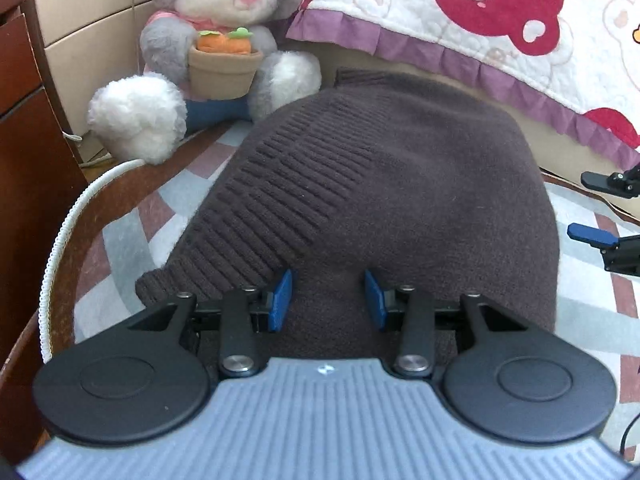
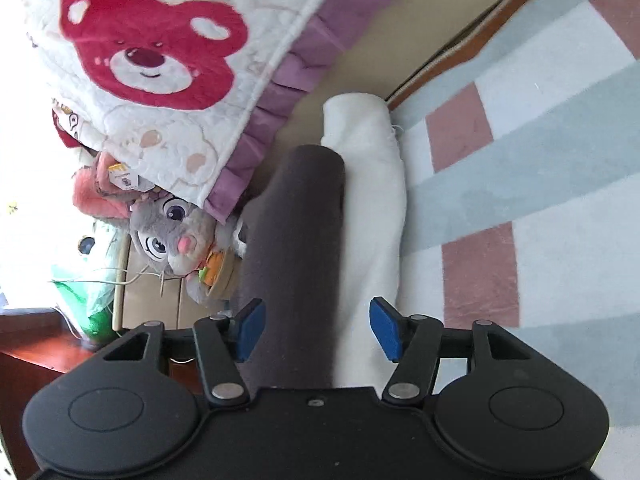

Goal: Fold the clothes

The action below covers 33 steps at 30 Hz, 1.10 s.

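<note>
The dark brown knit sweater (image 1: 400,184) lies on the checked rug (image 1: 132,240) in front of a bed draped with a bear-print quilt (image 1: 460,20), already gathered into a compact bundle with a ribbed cuff or hem (image 1: 276,200) slanting across its top. The left hand-held gripper (image 1: 328,300) hangs low over the near edge of that bundle, jaws partly apart, the knit between the blue pads but not visibly pinched. In the right wrist view the right hand-held gripper (image 2: 316,328) stands wide, with a rolled length of the brown knit and a white folded garment (image 2: 372,200) just beside it running out ahead between the jaws; nothing is clamped. By my judgement a fold has been laid down and both grips are off, so the step in hand is letting go and tidying. The next move probably calls for pressing the bundle flat or taking a fresh edge for another fold. The only container in sight is the toy flowerpot (image 1: 224,70) hugged by the plush rabbit (image 1: 208,40), holding stuffed carrots (image 1: 224,40).
</note>
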Motion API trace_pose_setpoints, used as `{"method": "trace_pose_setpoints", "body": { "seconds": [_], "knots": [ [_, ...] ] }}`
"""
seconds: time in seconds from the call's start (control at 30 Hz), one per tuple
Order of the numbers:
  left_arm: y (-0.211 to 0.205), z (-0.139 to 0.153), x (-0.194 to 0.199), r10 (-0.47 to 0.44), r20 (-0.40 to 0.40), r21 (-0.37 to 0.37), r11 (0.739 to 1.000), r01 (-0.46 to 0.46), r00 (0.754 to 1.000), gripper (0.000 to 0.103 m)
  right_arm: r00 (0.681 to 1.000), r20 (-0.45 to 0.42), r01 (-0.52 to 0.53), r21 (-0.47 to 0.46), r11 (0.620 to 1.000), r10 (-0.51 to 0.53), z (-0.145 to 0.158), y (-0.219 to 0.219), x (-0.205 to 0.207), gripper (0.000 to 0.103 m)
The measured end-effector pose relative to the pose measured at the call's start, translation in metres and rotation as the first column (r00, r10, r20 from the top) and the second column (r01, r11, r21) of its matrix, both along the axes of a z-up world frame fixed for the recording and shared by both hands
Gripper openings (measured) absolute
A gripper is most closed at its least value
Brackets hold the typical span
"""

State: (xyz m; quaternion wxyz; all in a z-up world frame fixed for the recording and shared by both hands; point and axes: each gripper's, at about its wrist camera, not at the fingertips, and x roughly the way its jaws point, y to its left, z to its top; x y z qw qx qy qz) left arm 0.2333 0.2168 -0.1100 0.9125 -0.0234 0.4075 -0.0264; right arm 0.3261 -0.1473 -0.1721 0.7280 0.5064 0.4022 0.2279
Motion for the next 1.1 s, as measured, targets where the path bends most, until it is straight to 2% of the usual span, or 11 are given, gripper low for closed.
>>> {"method": "trace_pose_setpoints", "body": {
  "seconds": [0.1, 0.23, 0.5, 0.53, 0.57, 0.63, 0.7, 0.77, 0.87, 0.97, 1.1],
  "knots": [
    [0.000, 0.000, 0.000, 0.000, -0.001, 0.001, 1.000, 0.000, 1.000, 0.040, 0.998, 0.059, 0.007, -0.012, 1.000, -0.006, -0.002, 0.003, 0.010, 0.064],
    [0.000, 0.001, 0.002, -0.026, -0.014, 0.015, 1.000, 0.026, 1.000, 0.040, 0.995, 0.074, 0.059, 0.090, 0.994, -0.066, -0.010, 0.010, 0.029, 0.064],
    [0.001, 0.000, -0.002, -0.042, -0.011, 0.018, 0.999, 0.042, 0.999, 0.040, 0.995, 0.096, 0.019, -0.010, 1.000, -0.018, -0.017, 0.050, 0.076, 0.070],
    [0.002, 0.000, -0.003, -0.042, -0.010, 0.017, 0.999, 0.042, 0.999, 0.040, 0.992, 0.125, 0.004, -0.032, 0.999, 0.000, -0.014, 0.055, 0.083, 0.067],
    [0.002, 0.000, -0.003, -0.040, -0.012, 0.017, 0.999, 0.040, 0.999, 0.040, 0.986, 0.168, -0.007, -0.053, 0.999, 0.016, -0.007, 0.059, 0.087, 0.028],
    [0.001, 0.000, -0.004, -0.028, -0.016, 0.024, 0.999, 0.028, 0.999, 0.040, 0.953, 0.300, -0.009, -0.092, 0.996, 0.037, 0.019, 0.063, 0.087, 0.025],
    [-0.003, 0.002, -0.009, -0.015, 0.006, 0.022, 1.000, 0.015, 1.000, 0.039, 0.912, 0.408, 0.023, -0.123, 0.992, 0.029, 0.046, 0.061, 0.083, 0.013],
    [-0.008, 0.005, -0.013, -0.002, 0.028, 0.020, 1.000, 0.001, 1.000, 0.037, 0.874, 0.485, 0.064, -0.149, 0.987, 0.016, 0.067, 0.058, 0.081, 0.012],
    [-0.015, 0.006, -0.019, 0.010, 0.062, 0.025, 1.000, -0.012, 0.998, 0.038, 0.912, 0.407, 0.196, -0.316, 0.928, -0.054, 0.050, 0.044, 0.093, 0.012],
    [-0.019, 0.006, -0.020, 0.035, 0.087, 0.065, 0.997, -0.040, 0.996, 0.040, 0.920, 0.393, 0.164, -0.407, 0.899, 0.010, 0.044, 0.034, 0.084, 0.013],
    [-0.016, 0.004, -0.018, 0.125, 0.129, 0.187, 0.971, -0.148, 0.984, 0.039, 0.853, 0.485, 0.115, -0.537, 0.836, 0.195, 0.057, 0.047, 0.049, 0.024]
  ]
}}
